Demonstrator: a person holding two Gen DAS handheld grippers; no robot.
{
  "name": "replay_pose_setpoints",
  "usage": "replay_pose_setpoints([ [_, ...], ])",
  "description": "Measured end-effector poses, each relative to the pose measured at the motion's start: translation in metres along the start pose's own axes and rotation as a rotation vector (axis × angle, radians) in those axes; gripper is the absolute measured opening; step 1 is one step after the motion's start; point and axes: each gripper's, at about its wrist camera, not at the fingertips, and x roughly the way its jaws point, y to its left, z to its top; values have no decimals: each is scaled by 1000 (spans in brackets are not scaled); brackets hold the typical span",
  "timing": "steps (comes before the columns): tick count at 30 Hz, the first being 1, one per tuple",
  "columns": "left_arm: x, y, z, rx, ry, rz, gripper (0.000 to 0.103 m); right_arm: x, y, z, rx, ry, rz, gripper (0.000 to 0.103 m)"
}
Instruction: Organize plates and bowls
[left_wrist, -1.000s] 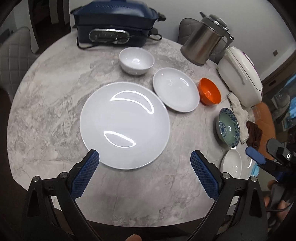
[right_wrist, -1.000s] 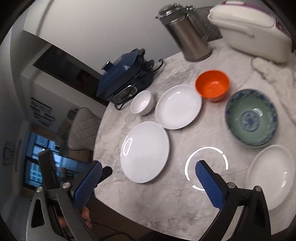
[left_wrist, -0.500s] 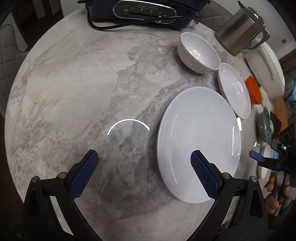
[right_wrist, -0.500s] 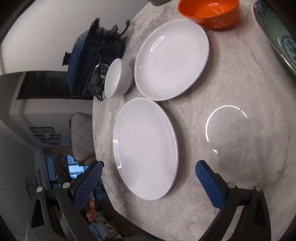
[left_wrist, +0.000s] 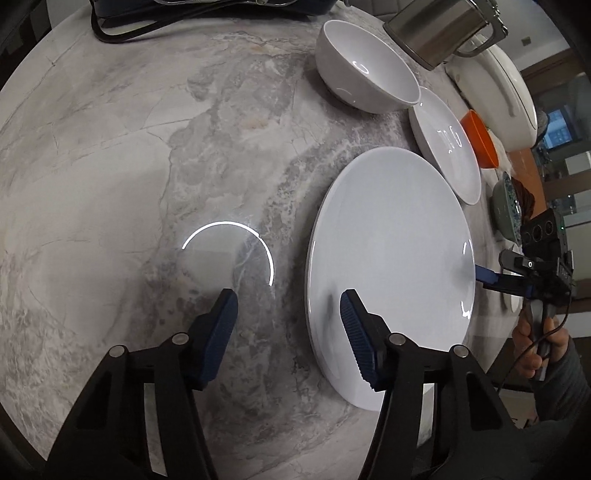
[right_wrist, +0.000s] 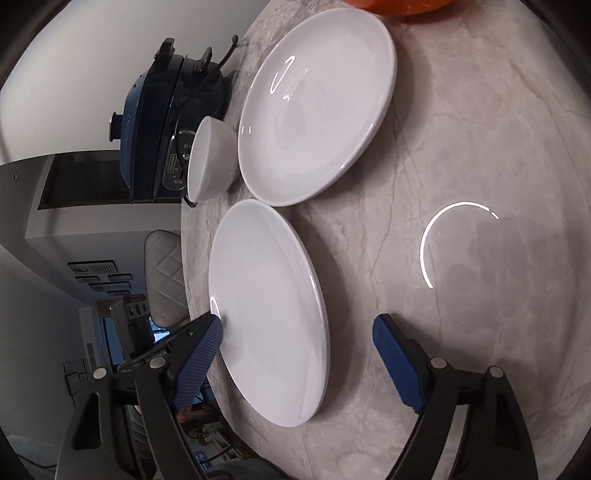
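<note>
A large white plate (left_wrist: 391, 266) lies flat on the marble table (left_wrist: 110, 184). My left gripper (left_wrist: 288, 314) straddles its left rim: one finger is over the plate, the other over bare table. Its jaws are closing and the pads are not pressing. My right gripper (right_wrist: 299, 328) straddles the opposite rim of the same plate (right_wrist: 266, 314), also closing, with its pads clear of the rim. The right gripper's blue finger (left_wrist: 491, 277) shows at the plate's right edge. Behind lie a smaller white plate (left_wrist: 447, 147) and a white bowl (left_wrist: 369, 81).
An orange bowl (left_wrist: 480, 140) and a blue-green patterned bowl (left_wrist: 504, 210) sit to the right. A steel kettle (left_wrist: 439, 29), a white rice cooker (left_wrist: 495, 96) and a dark blue electric grill (right_wrist: 155, 122) stand at the back. A person's hand (left_wrist: 532, 350) holds the right gripper.
Both grippers have come down close to the large plate, one at each side of it. Their jaws have narrowed, the left far more than the right.
</note>
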Motion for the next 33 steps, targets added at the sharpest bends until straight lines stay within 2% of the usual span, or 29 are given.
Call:
replay_pose_setpoints([
  [3, 4, 4, 6, 17, 0, -10, 47, 0, -5, 0, -12, 3, 19, 73],
  [6, 0, 3, 6, 50, 11, -4, 47, -1, -7, 1, -23, 13, 37, 72],
  [11, 0, -7, 5, 81, 21, 2, 47, 2, -1, -1, -75, 28, 19, 71],
  [13, 1, -17, -1, 94, 15, 10, 47, 4, 5, -1, -106, 32, -7, 67],
  [14, 3, -20, 1, 106, 17, 22, 47, 6, 7, -2, -116, 38, -19, 63],
  [16, 4, -25, 1, 134, 22, 45, 47, 11, 5, -3, -106, 63, -39, 40],
  [17, 8, -31, 3, 144, 20, 59, 43, 14, 4, -5, -98, 78, -42, 33],
  [18, 8, -32, 4, 147, 20, 60, 39, 18, 0, -6, -85, 94, -47, 19],
  [20, 10, -30, 4, 128, 31, 1, 18, 23, -8, -8, -42, 109, -27, 11],
  [26, 13, -29, 1, 117, 50, -49, 17, 23, -17, -13, 7, 95, 17, 10],
  [33, 8, -37, -4, 138, 40, -36, 17, 20, -1, -15, -26, 79, -29, 11],
])
